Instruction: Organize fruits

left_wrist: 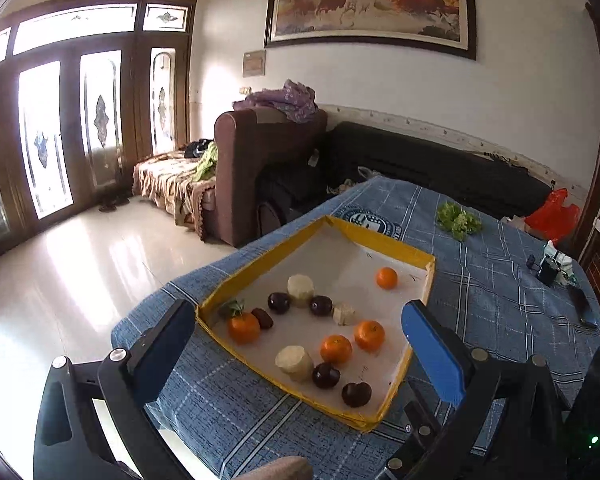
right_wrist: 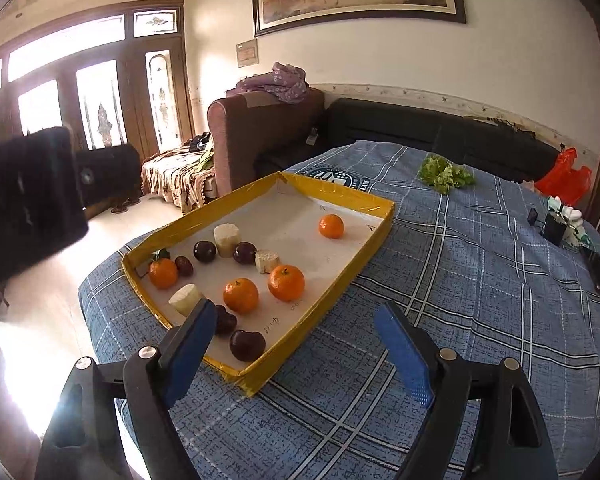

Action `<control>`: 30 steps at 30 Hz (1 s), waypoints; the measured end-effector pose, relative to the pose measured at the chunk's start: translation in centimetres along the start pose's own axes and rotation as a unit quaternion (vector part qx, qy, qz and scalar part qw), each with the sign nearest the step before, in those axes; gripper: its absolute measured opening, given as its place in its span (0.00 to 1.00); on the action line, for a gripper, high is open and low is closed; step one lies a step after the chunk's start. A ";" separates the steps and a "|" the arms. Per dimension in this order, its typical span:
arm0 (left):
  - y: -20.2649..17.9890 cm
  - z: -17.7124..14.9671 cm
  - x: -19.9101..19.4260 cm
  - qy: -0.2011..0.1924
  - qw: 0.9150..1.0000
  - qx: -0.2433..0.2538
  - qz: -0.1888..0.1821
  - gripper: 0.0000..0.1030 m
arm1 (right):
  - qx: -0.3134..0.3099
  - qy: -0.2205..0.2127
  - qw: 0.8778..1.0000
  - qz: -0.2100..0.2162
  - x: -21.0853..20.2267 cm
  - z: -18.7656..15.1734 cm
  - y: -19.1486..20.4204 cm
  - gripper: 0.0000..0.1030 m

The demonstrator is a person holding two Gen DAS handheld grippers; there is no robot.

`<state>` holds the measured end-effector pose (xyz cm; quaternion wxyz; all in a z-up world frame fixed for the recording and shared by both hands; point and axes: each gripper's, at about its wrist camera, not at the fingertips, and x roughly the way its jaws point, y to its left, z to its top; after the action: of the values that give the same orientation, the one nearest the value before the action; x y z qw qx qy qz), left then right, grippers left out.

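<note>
A blue plaid tablecloth (right_wrist: 460, 280) covers the table in a living room. Nearest, the left gripper (left_wrist: 300, 344) and right gripper (right_wrist: 296, 344) both hover with fingers spread apart, holding nothing. Beyond them the yellow-rimmed tray (right_wrist: 340, 196) holds tangerines (right_wrist: 286, 282), dark plums (right_wrist: 247, 345) and pale cut chunks (right_wrist: 227, 234). Farther off lies lettuce (right_wrist: 446, 174), then a dark sofa (right_wrist: 440, 132).

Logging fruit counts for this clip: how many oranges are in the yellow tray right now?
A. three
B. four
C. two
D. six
B. Four oranges lie in the tray: one with leaves at the left end, two side by side in the middle, and one alone near the far end.
</note>
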<state>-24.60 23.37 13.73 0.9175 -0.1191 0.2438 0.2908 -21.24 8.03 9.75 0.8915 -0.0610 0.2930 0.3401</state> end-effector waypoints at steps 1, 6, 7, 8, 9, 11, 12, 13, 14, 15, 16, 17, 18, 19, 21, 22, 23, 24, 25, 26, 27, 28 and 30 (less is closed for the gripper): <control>0.1 0.0 0.4 0.008 1.000 0.000 0.002 1.00 | 0.001 0.001 1.000 -0.002 0.0 0.0 -0.1 0.85; 0.9 -0.3 1.5 0.030 1.000 0.001 0.006 1.00 | 0.007 0.009 1.000 -0.003 0.7 0.0 -0.4 0.85; 1.0 -0.4 1.8 0.033 0.999 0.002 0.008 1.00 | 0.006 0.010 1.000 -0.003 0.8 -0.1 -0.3 0.85; 1.1 -0.5 2.0 0.037 0.999 0.001 0.009 1.00 | 0.003 0.014 1.000 -0.003 1.0 -0.2 -0.1 0.85; 1.1 -0.5 2.3 0.043 0.999 0.001 0.007 1.00 | 0.000 0.017 1.000 -0.002 1.3 -0.2 0.1 0.85; 1.3 -0.7 3.1 0.053 0.999 -0.003 0.002 1.00 | -0.007 0.021 1.000 -0.003 1.6 -0.3 0.5 0.85; 1.4 -0.7 3.4 0.058 0.998 -0.005 0.001 1.00 | -0.011 0.023 1.000 -0.004 1.7 -0.3 0.6 0.85; 1.5 -0.8 3.7 0.063 0.998 -0.007 0.000 1.00 | -0.013 0.023 1.000 -0.005 1.8 -0.3 0.7 0.85; 1.7 -0.8 4.1 0.067 0.998 -0.011 -0.002 1.00 | -0.015 0.025 1.000 -0.006 2.0 -0.3 0.8 0.86; 1.9 -0.9 4.3 0.070 0.997 -0.014 -0.002 1.00 | -0.015 0.026 1.000 -0.006 2.1 -0.3 0.9 0.86; 2.0 -0.9 4.4 0.072 0.997 -0.017 -0.001 1.00 | -0.014 0.027 1.000 -0.007 2.2 -0.3 0.8 0.86; 2.3 -0.9 4.7 0.073 0.997 -0.020 0.000 1.00 | -0.012 0.029 0.999 -0.007 2.4 -0.3 0.8 0.86; 2.4 -1.0 4.6 0.073 0.997 -0.024 0.000 1.00 | -0.012 0.031 0.999 -0.008 2.5 -0.2 0.7 0.86; 2.5 -0.9 4.6 0.073 0.997 -0.027 0.001 1.00 | -0.010 0.032 0.999 -0.009 2.7 -0.2 0.7 0.86; 2.8 -0.9 4.8 0.075 0.997 -0.035 0.001 1.00 | -0.008 0.033 0.999 -0.008 3.0 -0.1 0.6 0.86; 2.9 -0.9 4.9 0.077 0.996 -0.039 0.000 1.00 | -0.009 0.034 0.999 -0.008 3.1 -0.1 0.7 0.86; 3.0 -0.9 5.1 0.080 0.996 -0.043 0.000 1.00 | -0.010 0.034 0.999 -0.008 3.1 0.0 0.7 0.86; 3.1 -1.0 5.3 0.084 0.995 -0.047 0.001 1.00 | -0.011 0.034 0.999 -0.008 3.2 0.0 0.8 0.86; 3.1 -1.1 5.4 0.087 0.995 -0.050 0.001 1.00 | -0.012 0.035 0.999 -0.007 3.2 -0.1 0.8 0.86; 3.2 -1.1 5.6 0.090 0.995 -0.052 0.001 1.00 | -0.015 0.036 0.999 -0.006 3.2 0.0 0.9 0.86; 3.2 -1.0 5.6 0.093 0.994 -0.053 0.001 1.00 | -0.018 0.036 0.999 -0.005 3.2 0.0 1.0 0.86; 3.2 -1.0 5.7 0.094 0.994 -0.055 0.002 1.00 | -0.020 0.036 0.999 -0.005 3.2 0.1 1.1 0.86; 3.3 -0.9 5.7 0.094 0.994 -0.057 0.006 1.00 | -0.024 0.036 0.999 -0.003 3.2 0.3 1.2 0.86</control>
<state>-22.80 28.39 9.79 0.8805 -0.1966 0.3129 0.2968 -19.97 10.88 8.29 0.8797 -0.0958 0.3160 0.3422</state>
